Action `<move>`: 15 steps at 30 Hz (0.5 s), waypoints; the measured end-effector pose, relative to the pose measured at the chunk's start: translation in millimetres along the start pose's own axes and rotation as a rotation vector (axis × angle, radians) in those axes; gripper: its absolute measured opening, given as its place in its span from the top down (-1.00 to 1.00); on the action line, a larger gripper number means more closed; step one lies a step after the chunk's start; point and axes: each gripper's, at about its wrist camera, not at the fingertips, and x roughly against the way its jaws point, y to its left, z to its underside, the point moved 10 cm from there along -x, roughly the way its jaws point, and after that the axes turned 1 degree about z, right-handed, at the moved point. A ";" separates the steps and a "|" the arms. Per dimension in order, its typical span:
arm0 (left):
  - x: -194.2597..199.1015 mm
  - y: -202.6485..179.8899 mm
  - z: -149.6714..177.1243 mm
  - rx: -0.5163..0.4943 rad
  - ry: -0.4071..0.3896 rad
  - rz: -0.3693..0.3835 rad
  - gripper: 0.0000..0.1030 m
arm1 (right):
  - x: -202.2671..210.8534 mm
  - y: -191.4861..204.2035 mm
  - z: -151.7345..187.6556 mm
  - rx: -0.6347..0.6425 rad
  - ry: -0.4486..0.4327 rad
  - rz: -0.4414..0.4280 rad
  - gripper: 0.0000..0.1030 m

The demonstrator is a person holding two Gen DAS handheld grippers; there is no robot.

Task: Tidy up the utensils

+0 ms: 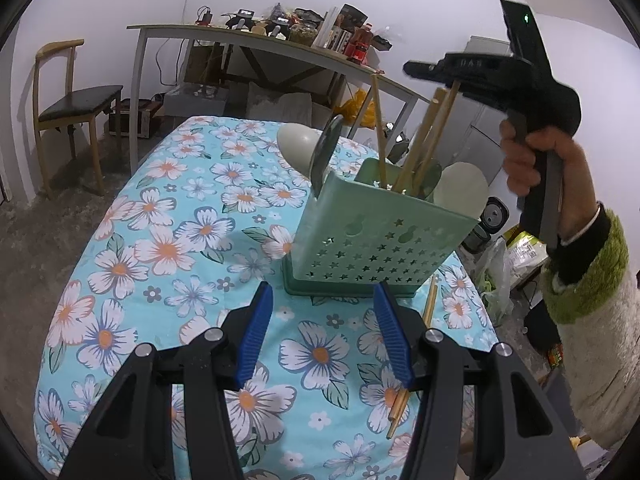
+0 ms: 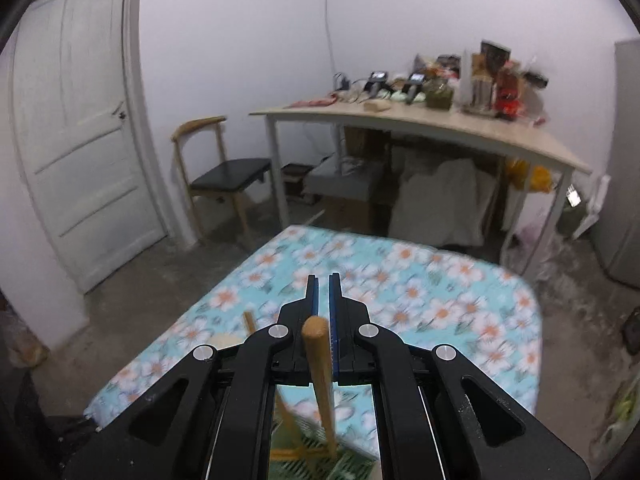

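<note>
A green utensil holder [image 1: 372,236] with star-shaped holes stands on the flowered tablecloth [image 1: 160,240], holding spoons, a ladle and several wooden sticks. My left gripper [image 1: 321,286] stays open just in front of its base, nothing between its blue pads. A hand holds my right gripper [image 1: 410,68] above the holder, shut on the top of a wooden stick [image 1: 454,92] that reaches down into it. In the right wrist view that stick [image 2: 318,352] sits between the closed pads of the right gripper [image 2: 323,278], with the holder [image 2: 320,460] blurred below. Loose chopsticks [image 1: 400,408] lie under my left gripper's right finger.
A person's hand [image 1: 532,156] and a fuzzy green-cuffed sleeve [image 1: 592,320] are on the right. Beyond the table stand a wooden chair [image 1: 72,108] and a cluttered desk [image 1: 280,40]. Bags lie on the floor at right. The right wrist view shows a white door [image 2: 80,140].
</note>
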 end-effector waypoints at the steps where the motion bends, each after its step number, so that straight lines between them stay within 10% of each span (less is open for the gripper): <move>1: 1.0 -0.7 0.2 -0.001 0.000 0.000 0.01 | -0.2 -2.1 2.7 -0.014 0.008 -0.006 0.91; 6: 3.8 -0.3 -0.7 -0.003 -0.006 -0.003 0.01 | 26.0 -17.3 2.3 -0.100 -0.047 -0.024 0.20; 15: -0.6 -1.5 5.4 -0.014 0.014 -0.015 -0.01 | 106.7 -57.7 23.9 -0.283 -0.180 -0.045 -0.05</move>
